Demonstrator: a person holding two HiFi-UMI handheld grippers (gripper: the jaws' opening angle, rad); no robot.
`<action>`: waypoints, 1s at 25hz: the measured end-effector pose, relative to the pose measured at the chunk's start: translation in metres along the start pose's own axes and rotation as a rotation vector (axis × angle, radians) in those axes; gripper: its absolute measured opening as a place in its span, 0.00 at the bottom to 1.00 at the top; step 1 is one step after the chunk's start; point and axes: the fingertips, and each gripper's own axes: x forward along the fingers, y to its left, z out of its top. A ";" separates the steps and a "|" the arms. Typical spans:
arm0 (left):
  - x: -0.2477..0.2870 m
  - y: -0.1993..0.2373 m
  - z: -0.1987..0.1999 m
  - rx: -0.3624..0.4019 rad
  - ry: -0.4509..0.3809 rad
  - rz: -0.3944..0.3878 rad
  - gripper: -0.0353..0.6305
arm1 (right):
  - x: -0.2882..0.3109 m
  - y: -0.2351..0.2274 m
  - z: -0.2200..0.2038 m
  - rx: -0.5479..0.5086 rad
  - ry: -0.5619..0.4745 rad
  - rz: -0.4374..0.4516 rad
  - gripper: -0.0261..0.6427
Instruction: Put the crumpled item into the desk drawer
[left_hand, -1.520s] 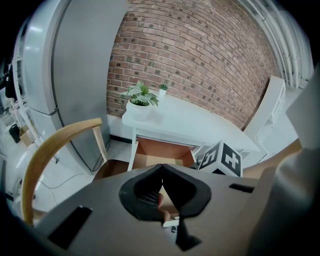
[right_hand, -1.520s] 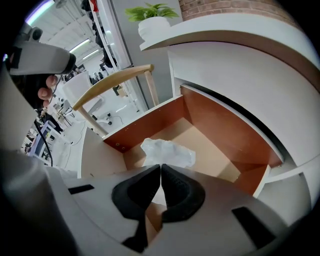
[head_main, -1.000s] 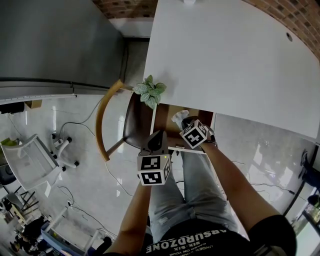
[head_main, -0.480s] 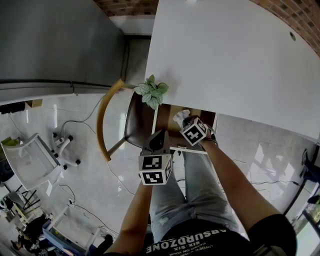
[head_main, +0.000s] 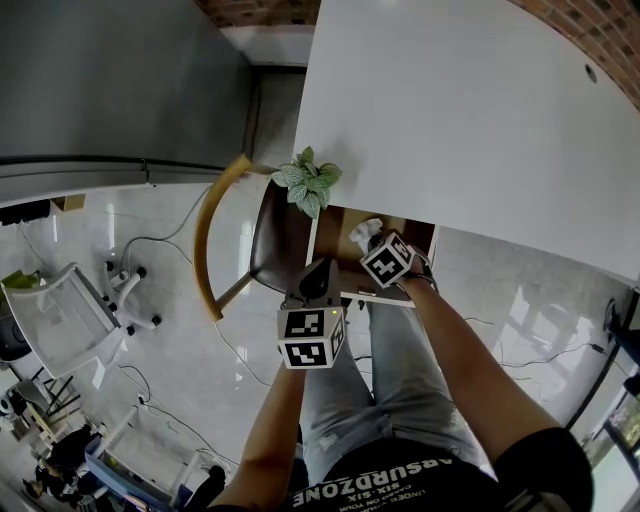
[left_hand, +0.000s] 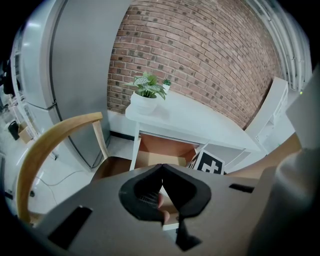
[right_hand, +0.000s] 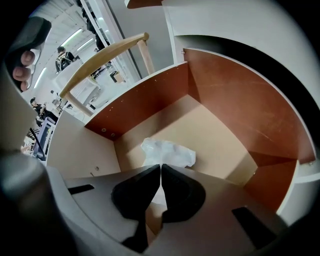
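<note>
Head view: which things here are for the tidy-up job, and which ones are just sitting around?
For the job:
- crumpled white item, gripped by the right gripper
- open desk drawer
- white desk

Just sitting around:
- potted plant on the desk corner
- wooden chair
- left gripper, shut and holding nothing

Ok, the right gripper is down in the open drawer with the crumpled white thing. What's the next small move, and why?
Probably open the right gripper and let go. Its jaws are pinched together on the crumpled white item, which hangs low over the floor of the drawer, well inside its walls, so it should drop where it belongs.
</note>
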 end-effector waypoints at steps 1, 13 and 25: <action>0.000 0.000 0.000 -0.002 0.000 0.000 0.06 | 0.002 0.000 -0.001 -0.003 0.005 0.000 0.04; 0.005 0.003 -0.002 -0.004 0.000 -0.007 0.06 | 0.014 0.000 -0.008 -0.004 0.037 -0.008 0.05; 0.010 0.002 -0.002 0.007 0.011 -0.017 0.06 | 0.018 0.002 -0.012 0.050 0.036 0.022 0.12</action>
